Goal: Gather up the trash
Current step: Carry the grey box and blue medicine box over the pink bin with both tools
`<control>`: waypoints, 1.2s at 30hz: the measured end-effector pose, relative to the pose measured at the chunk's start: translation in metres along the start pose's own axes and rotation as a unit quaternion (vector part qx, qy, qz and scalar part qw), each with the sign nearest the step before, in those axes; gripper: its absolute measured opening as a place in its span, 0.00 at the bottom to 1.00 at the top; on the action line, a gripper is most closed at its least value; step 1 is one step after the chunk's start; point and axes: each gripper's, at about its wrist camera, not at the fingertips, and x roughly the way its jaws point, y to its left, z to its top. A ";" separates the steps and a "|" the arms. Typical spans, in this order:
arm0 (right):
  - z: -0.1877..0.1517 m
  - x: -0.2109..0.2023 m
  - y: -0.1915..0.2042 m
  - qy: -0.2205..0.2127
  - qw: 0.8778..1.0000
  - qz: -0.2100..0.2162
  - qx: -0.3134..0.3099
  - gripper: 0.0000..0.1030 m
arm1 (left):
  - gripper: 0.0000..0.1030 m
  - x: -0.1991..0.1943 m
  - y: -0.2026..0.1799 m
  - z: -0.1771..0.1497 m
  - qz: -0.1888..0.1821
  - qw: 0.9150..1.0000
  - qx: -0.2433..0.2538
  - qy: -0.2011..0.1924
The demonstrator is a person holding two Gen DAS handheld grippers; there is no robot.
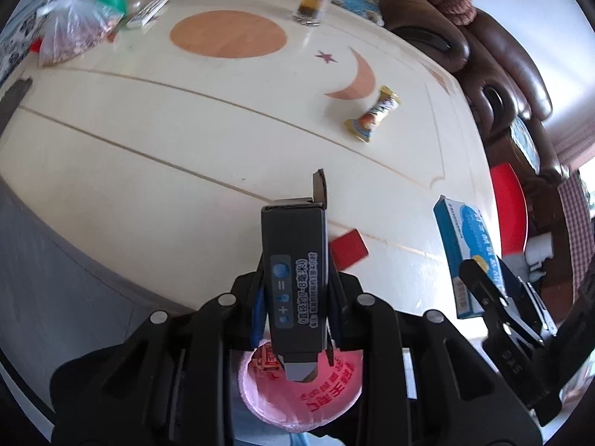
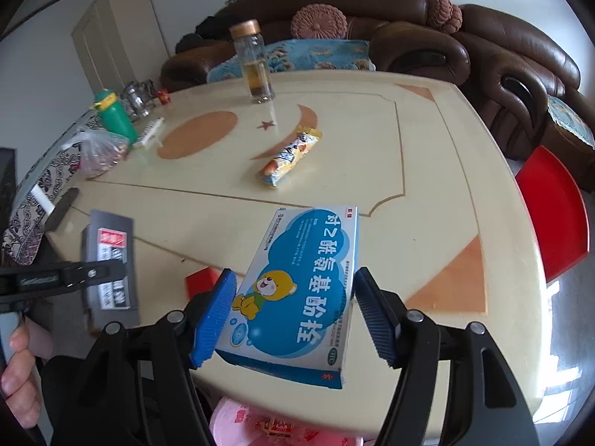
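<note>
My left gripper (image 1: 295, 290) is shut on a dark grey box (image 1: 293, 278) with an open end flap, held over a pink trash bag (image 1: 301, 397) below the table edge. The box also shows in the right wrist view (image 2: 109, 267). My right gripper (image 2: 295, 312) is open, its blue pads (image 2: 215, 316) on either side of a blue-and-white medicine box (image 2: 301, 290) that hangs over the table's front edge. It seems to touch the left pad; the right pad stands apart. A yellow snack wrapper (image 2: 292, 158) lies mid-table. A red card (image 1: 347, 249) lies near the front edge.
On the cream table (image 2: 427, 193) stand a glass jar (image 2: 254, 63), a green bottle (image 2: 113, 117), a plastic bag of snacks (image 2: 102, 156) and a small booklet (image 2: 148, 133). A brown sofa (image 2: 502, 55) and a red stool (image 2: 554, 212) are beyond.
</note>
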 end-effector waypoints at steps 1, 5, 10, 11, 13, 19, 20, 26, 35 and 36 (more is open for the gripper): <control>-0.004 -0.009 0.002 -0.005 1.000 0.002 -0.003 0.62 | 0.26 -0.003 -0.002 -0.003 0.000 1.000 0.009 -0.001; -0.018 -0.038 0.007 -0.018 1.000 0.006 -0.007 0.62 | 0.26 -0.011 -0.013 -0.019 -0.005 0.999 0.042 -0.003; -0.038 -0.068 0.011 -0.023 1.000 0.008 -0.005 0.62 | 0.26 -0.020 -0.023 -0.042 -0.005 0.997 0.081 -0.004; -0.043 -0.073 0.011 -0.023 1.000 0.007 -0.004 0.62 | 0.26 -0.021 -0.025 -0.047 -0.006 0.996 0.088 -0.002; -0.055 -0.083 0.014 -0.022 1.000 0.003 -0.005 0.62 | 0.26 -0.023 -0.029 -0.060 -0.008 0.994 0.104 0.000; -0.092 -0.087 0.019 0.025 1.000 -0.010 0.008 0.12 | 0.26 -0.026 -0.036 -0.099 -0.017 0.989 0.149 0.012; -0.105 -0.077 0.020 0.052 0.999 -0.008 0.008 0.12 | 0.26 -0.023 -0.036 -0.107 -0.018 0.987 0.156 0.019; -0.196 0.016 -0.003 0.198 0.976 0.026 0.088 0.08 | 0.26 0.047 -0.022 -0.178 -0.047 0.976 0.168 0.128; -0.235 0.061 -0.006 0.224 0.972 0.000 0.068 0.08 | 0.26 0.149 -0.025 -0.199 -0.025 0.964 0.180 0.193; -0.239 0.067 -0.006 0.229 0.971 0.004 0.066 0.08 | 0.26 0.152 -0.026 -0.200 -0.027 0.964 0.180 0.195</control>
